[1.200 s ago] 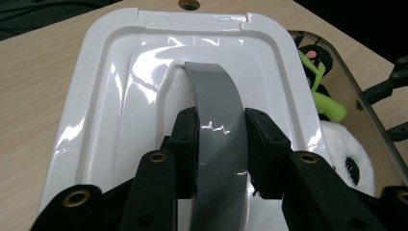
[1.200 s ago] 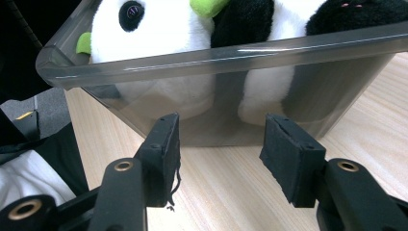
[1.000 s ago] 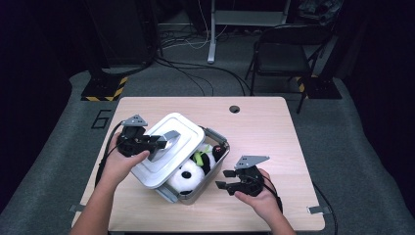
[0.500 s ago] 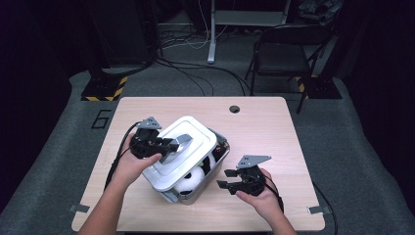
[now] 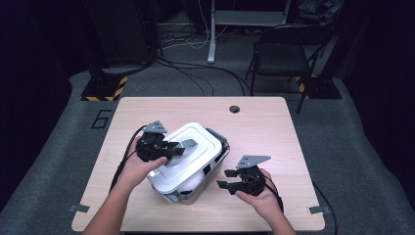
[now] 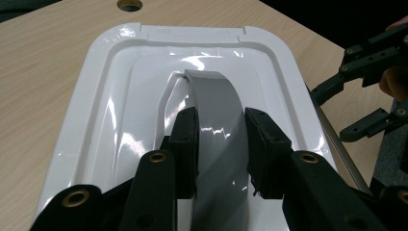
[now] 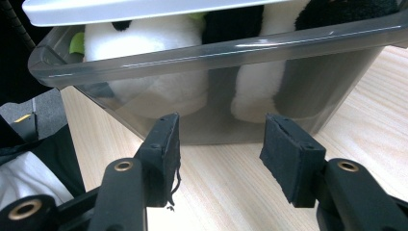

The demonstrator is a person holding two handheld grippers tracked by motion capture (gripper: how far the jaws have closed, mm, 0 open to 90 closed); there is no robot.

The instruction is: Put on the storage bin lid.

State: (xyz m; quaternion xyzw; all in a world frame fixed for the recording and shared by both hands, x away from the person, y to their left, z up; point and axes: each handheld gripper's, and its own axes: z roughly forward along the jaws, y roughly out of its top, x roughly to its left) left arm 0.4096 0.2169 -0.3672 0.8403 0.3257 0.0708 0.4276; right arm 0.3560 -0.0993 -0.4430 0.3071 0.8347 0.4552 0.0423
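From above, my left gripper (image 5: 169, 148) holds the white lid (image 5: 193, 152) over the bin (image 5: 215, 166) mid-table, not yet seated. My left view: jaws clamped on the grey handle (image 6: 219, 130). My right view: jaws apart beside the bin, plush (image 7: 159, 53) inside.

left tongs (image 6: 219, 149) clamped on lid handle (image 6: 219, 120), forearm reaching in | right tongs (image 7: 219, 154) jaws apart, gripping nothing, held low
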